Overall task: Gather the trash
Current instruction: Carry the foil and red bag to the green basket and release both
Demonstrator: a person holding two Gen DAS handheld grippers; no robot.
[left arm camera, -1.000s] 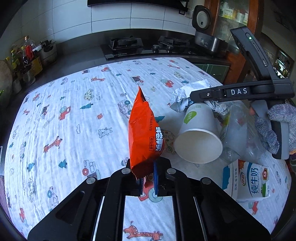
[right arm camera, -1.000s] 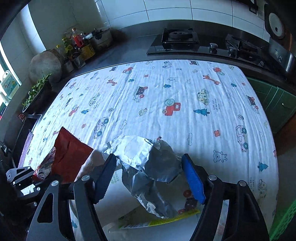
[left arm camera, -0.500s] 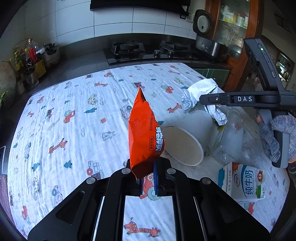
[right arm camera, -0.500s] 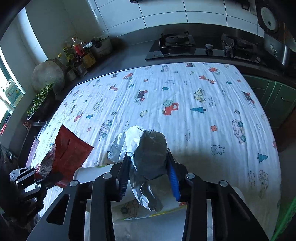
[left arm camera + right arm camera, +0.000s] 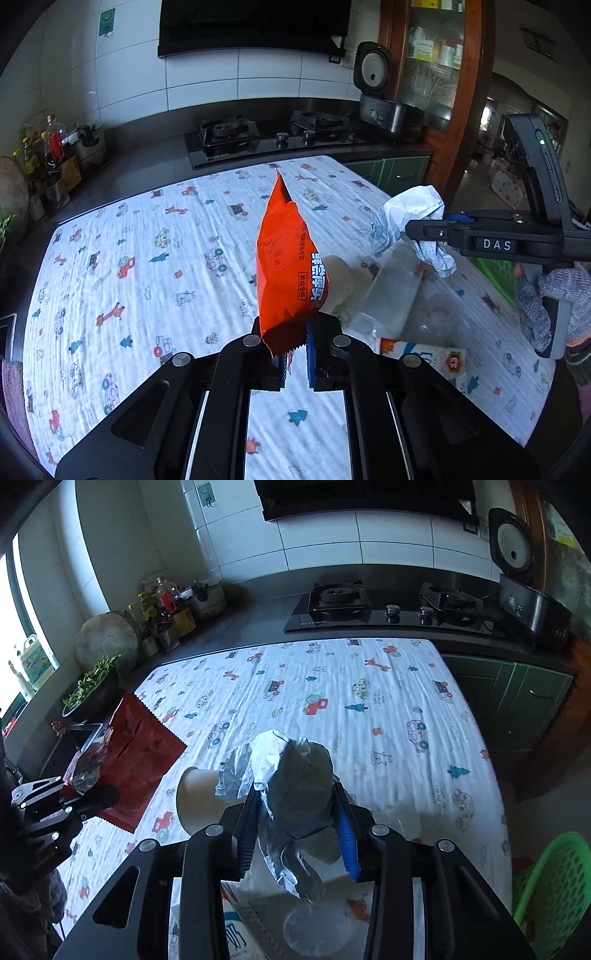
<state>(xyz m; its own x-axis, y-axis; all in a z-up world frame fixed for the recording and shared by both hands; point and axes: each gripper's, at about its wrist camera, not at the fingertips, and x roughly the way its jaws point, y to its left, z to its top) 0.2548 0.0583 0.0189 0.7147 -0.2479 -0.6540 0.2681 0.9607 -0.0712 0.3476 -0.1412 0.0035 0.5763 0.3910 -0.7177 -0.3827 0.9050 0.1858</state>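
Observation:
My left gripper [image 5: 293, 354] is shut on the bottom edge of an orange snack bag [image 5: 290, 266], held upright above the table; the bag also shows in the right wrist view [image 5: 140, 764]. My right gripper [image 5: 297, 838] is shut on a crumpled silver foil wrapper [image 5: 295, 782], lifted off the table; the wrapper shows in the left wrist view [image 5: 410, 218] with the right gripper [image 5: 413, 232]. A white paper cup [image 5: 197, 801] lies on its side below. A clear plastic bottle [image 5: 391, 291] and a milk carton [image 5: 424, 360] lie on the patterned tablecloth [image 5: 129, 266].
A green mesh basket [image 5: 554, 890] stands past the table's right edge. A stove [image 5: 384, 605] and a rice cooker [image 5: 524, 590] are on the counter behind. Bottles and jars [image 5: 166, 613] stand at the back left.
My right gripper closed on the foil wrapper and lifted it off the table. Both grippers rose. The paper cup rolled onto its side, its mouth turned away.

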